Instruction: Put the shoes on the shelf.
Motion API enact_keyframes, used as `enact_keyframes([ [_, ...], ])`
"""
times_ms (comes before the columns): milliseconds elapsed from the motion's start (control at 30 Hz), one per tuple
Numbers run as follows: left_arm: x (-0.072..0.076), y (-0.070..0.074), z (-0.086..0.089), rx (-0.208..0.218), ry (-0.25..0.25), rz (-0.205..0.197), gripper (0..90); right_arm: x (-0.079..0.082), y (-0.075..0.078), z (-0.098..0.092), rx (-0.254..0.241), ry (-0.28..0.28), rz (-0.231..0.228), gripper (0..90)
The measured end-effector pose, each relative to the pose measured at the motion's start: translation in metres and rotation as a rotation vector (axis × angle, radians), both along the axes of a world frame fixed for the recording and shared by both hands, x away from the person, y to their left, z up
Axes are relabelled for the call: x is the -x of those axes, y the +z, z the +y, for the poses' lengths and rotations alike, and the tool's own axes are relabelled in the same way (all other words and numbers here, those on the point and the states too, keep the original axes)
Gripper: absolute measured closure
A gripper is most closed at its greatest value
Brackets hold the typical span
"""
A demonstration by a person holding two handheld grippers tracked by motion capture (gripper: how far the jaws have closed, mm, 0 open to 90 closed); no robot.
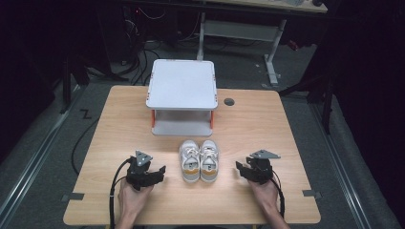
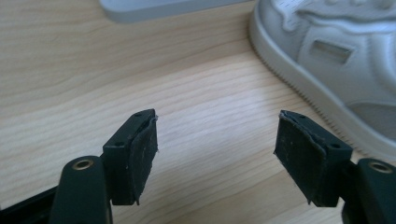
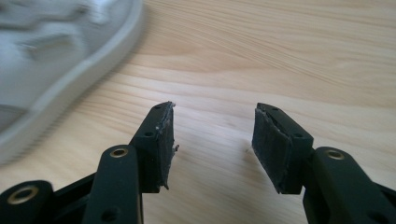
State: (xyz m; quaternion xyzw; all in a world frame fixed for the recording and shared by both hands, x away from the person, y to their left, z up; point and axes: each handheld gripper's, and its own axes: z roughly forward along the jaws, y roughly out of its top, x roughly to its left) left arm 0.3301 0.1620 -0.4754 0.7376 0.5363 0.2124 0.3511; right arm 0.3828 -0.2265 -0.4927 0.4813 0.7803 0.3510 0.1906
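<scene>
White low-top sneakers (image 1: 199, 161), paired on pale wooden table (image 1: 119, 114) before grey two-tier rack (image 1: 182, 95); not yet lifted. Left gripper (image 1: 160, 170) and right gripper (image 1: 239, 167) flanking, jaws apart, empty.

A pale wooden desk (image 1: 248, 124) stood on grey floor (image 1: 47, 129). Beyond the hand-held grippers, the room lay dark; a white-legged table (image 1: 272, 43) stood there.

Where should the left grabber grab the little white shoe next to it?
Probably at the heel end of the left shoe, coming in from its outer side. The left gripper sits open just beside it, and the shoe's other side lies close against its twin, so there is little room there. The heel collar looks narrow enough to pinch.
</scene>
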Motion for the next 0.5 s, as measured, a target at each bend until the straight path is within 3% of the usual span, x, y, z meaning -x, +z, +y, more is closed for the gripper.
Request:
enact_keyframes([
  [100,-0.003,0.006,-0.012,0.015,-0.024,0.013,30.0,-0.003,-0.007,-0.010,0.054,-0.056,-0.023,47.6],
  [233,-0.003,0.015,-0.027,0.037,-0.048,0.017,30.6,-0.005,-0.009,-0.014,0.054,-0.073,-0.035,46.1],
  [500,0.000,0.041,-0.056,0.031,-0.103,0.026,35.6,-0.007,-0.009,-0.014,0.053,-0.074,-0.035,44.8],
])
